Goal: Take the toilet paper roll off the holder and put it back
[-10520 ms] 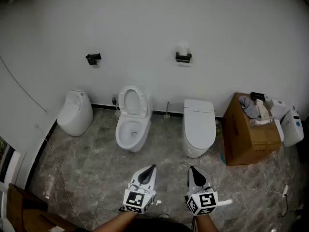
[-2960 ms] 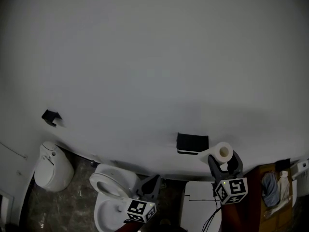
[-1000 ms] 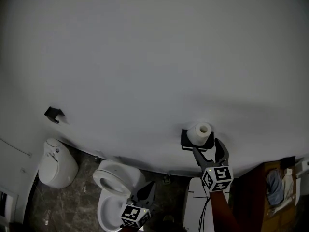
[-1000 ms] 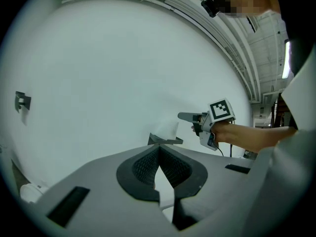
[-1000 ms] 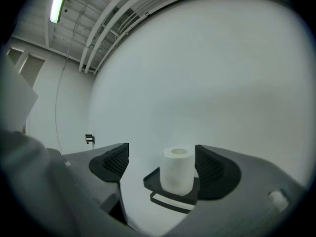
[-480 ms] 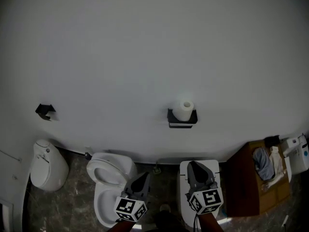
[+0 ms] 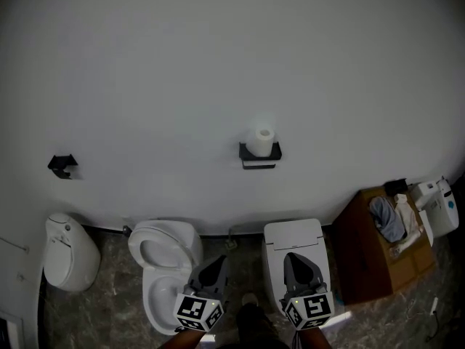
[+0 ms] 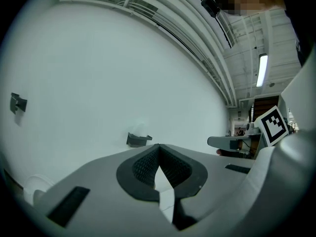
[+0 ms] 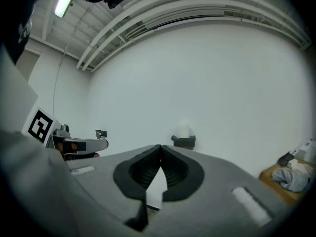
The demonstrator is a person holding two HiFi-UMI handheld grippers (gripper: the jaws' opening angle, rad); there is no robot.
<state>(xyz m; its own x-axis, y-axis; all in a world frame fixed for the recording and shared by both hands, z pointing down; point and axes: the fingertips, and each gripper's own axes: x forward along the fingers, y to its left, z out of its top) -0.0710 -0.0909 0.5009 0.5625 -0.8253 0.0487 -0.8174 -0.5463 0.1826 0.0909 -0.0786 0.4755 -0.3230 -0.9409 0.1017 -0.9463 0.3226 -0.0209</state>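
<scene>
Under me the grey marbled floor (image 7: 110,286) carries three white fixtures along the wall: a rounded toilet (image 7: 69,257) at my left, an open-seated toilet (image 7: 163,267), a closed-lid toilet (image 7: 294,249), then a cardboard box (image 7: 378,264). The wall holder (image 7: 260,156) bears the paper roll (image 7: 261,140).

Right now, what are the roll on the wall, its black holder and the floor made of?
Toilet paper roll: soft white paper, matte, wound round a hollow core, likely cardboard.
Holder: dark, matte, sharp-edged, probably metal or plastic; too small to tell.
Floor: grey-brown veined slabs with slight sheen, like polished marble or marble-look tile.
</scene>
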